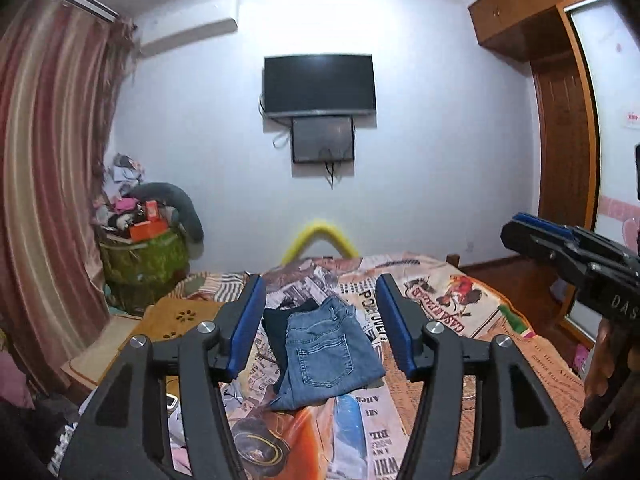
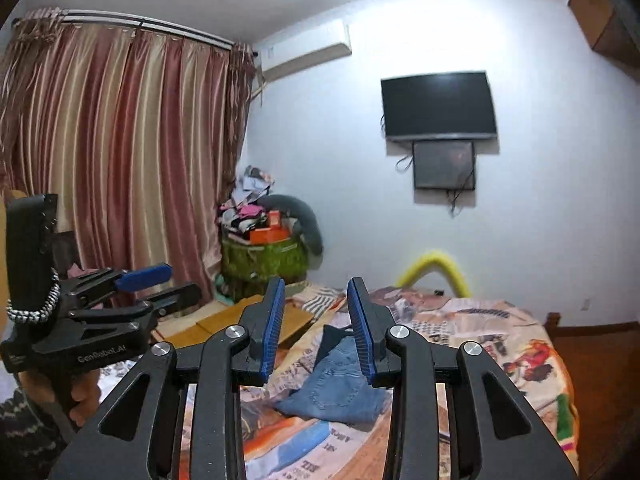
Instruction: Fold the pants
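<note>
Folded blue denim pants (image 1: 330, 354) lie on newspaper-print bedspread (image 1: 460, 304). Left gripper (image 1: 320, 322) jaws wide apart, empty. Right gripper (image 2: 316, 326) jaws part-open, empty.

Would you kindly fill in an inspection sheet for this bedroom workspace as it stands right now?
Surface: bed with newspaper-print cover, mostly bare.
Job's things: folded light-blue denim jeans lying on the cover; a dark folded garment partly under their left edge.
Clutter: green basket piled with clothes and an orange box in the corner; bent yellow foam tube beyond the bed.
Grippers: left gripper open, nothing between its fingers; right gripper open with a narrower gap, also empty. Both held above the bed.
Cables: loose wires hanging below the wall-mounted black television.
Surroundings: striped pink curtain, wooden wardrobe, white wall air conditioner.
</note>
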